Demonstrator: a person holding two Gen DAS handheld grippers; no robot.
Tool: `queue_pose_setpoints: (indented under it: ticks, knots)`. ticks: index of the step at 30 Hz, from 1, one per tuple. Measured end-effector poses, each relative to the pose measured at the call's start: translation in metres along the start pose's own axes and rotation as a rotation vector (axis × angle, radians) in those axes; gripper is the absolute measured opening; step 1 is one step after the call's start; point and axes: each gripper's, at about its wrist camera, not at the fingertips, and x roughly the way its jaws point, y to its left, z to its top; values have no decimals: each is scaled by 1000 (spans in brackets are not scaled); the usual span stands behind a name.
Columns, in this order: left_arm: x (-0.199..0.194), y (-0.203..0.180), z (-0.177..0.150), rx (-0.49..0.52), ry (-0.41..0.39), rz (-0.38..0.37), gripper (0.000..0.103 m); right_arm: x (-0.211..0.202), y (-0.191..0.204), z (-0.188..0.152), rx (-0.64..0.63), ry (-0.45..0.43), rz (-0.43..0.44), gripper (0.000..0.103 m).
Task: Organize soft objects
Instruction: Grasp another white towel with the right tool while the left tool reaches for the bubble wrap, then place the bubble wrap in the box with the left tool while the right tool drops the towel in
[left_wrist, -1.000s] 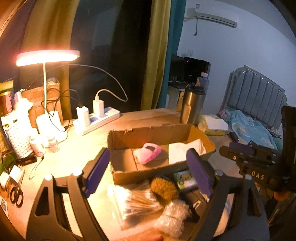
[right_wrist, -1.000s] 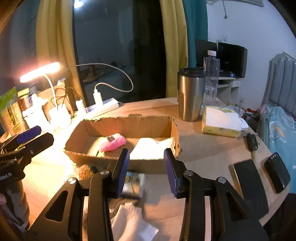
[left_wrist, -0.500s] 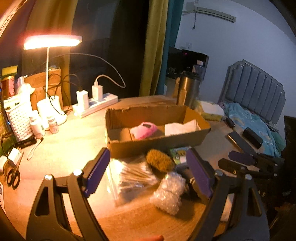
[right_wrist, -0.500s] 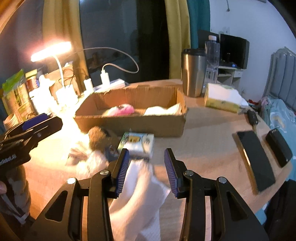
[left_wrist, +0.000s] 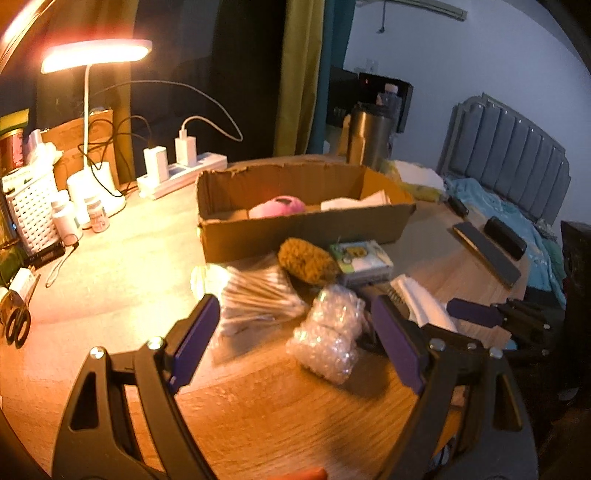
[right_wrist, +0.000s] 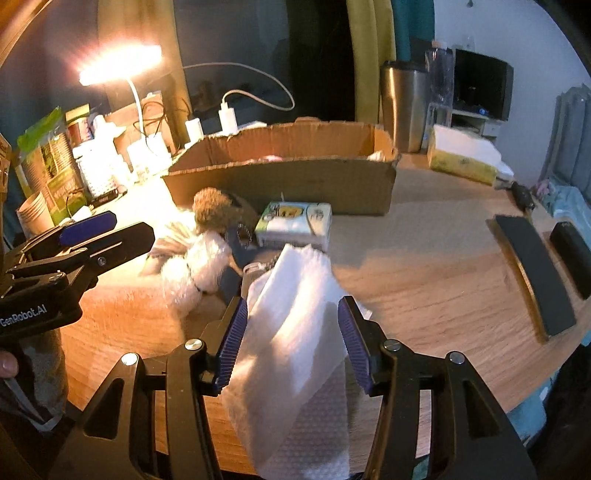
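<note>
White paper towel between right tongs, jaws just opening, left tongs wide.

L gripper points fwd and down, jaws set wide w/ nothing between the purple pads; in the right wrist view it shows from the side at the left edge, black body w/ a fingertip of the holding hand just visible under it. R gripper also tilts down, jaws have just been opening and stand apart, white paper lying in the gap but the pads not pressing on it. In the left wrist view the R gripper's purple-padded fingers reach in from the right, low over the tabletop.
</note>
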Motion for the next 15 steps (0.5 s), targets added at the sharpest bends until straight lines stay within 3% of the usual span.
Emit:
queue_pose_setpoints:
  ticks: [9,13,15]
  knots:
    - [28,-17,-7,37,85,43,85,10,-15,-11,18,23,63,51]
    - [39,-23,-9,58,120,67,84,11,-24,-15,33,14,94,19]
    - [44,-24,-11,62,131,80,83,9,-32,-17,52,2,115,15]
